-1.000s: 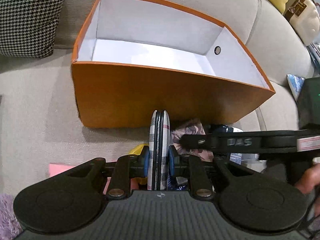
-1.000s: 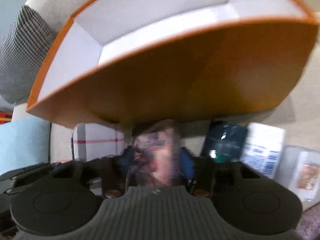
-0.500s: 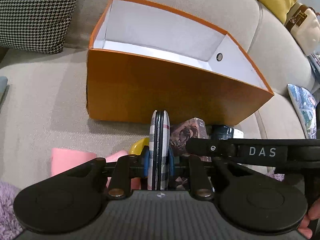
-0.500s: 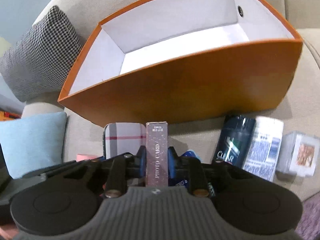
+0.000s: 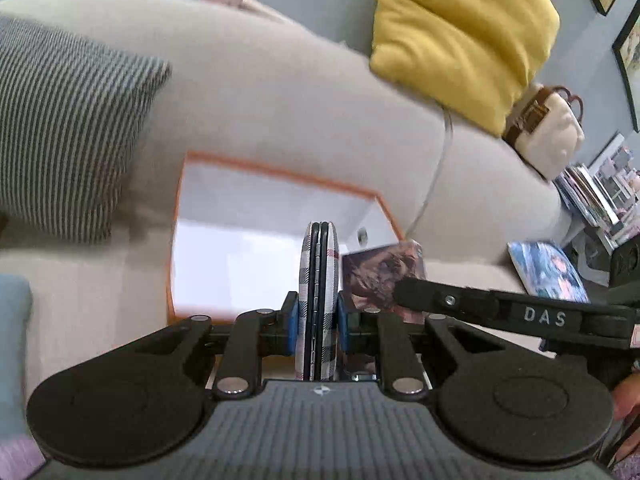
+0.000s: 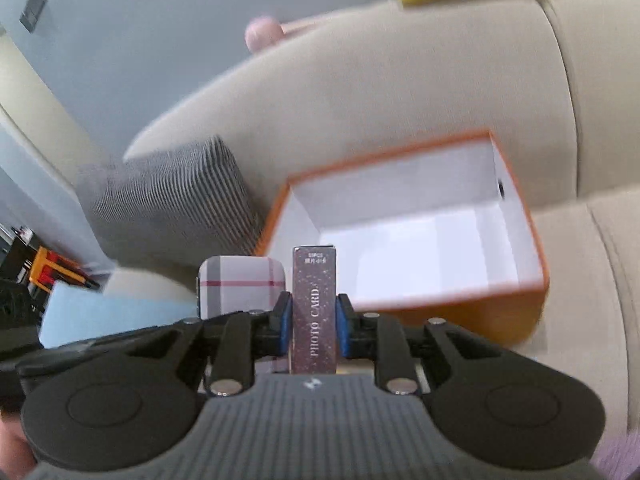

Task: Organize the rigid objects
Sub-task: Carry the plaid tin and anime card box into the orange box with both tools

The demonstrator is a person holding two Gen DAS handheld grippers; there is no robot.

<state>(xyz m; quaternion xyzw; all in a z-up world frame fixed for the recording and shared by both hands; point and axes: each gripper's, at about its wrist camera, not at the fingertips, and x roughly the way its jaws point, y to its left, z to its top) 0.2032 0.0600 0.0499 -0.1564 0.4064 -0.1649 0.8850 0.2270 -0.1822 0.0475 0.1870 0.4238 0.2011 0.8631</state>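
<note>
On my left wrist feed, the left gripper (image 5: pixel 318 312) is clamped on a plaid case (image 5: pixel 319 280), held edge-on and upright between the 2 blue pads (image 5: pixel 291 316). On my right wrist feed, the right gripper (image 6: pixel 313 318) is clenched on a slim brown box (image 6: pixel 313 308) printed "PHOTO CARD", also upright. I see both items held up in the air just short of the orange box (image 6: pixel 472 316), which sits open on the beige sofa (image 6: pixel 400 96) against the backrest, its white interior (image 6: pixel 420 240) showing. The plaid case (image 6: pixel 240 286) appears just to the left of the photo card box in the right view, and the card box's patterned face (image 5: pixel 384 276) shows just to the right of the case in the left view. A striped cushion (image 5: pixel 60 128) leans beside the orange box, and a yellow pillow (image 5: pixel 464 32) rests on top of the backrest.
</note>
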